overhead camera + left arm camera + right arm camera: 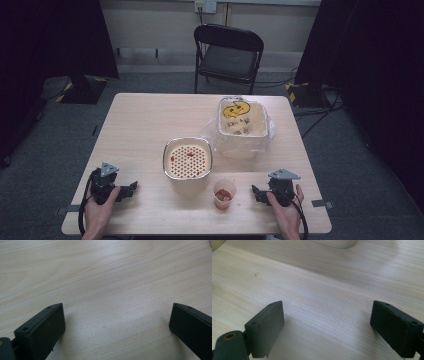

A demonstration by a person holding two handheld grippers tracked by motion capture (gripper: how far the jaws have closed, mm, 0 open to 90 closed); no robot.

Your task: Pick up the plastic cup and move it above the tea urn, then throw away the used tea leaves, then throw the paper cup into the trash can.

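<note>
Near front edge of table (150,120): left gripper (131,189), right gripper (256,192) both wide, empty. Risk: small cup (224,194) beside right gripper tips if bumped, spilling red contents.

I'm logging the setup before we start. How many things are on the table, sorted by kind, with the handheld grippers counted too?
Strainer basket with red bits: 1
Bin lined with a clear bag: 1
Small cup of red pieces: 1
Handheld grippers, left gripper and right gripper, both open: 2
Total: 5
</note>
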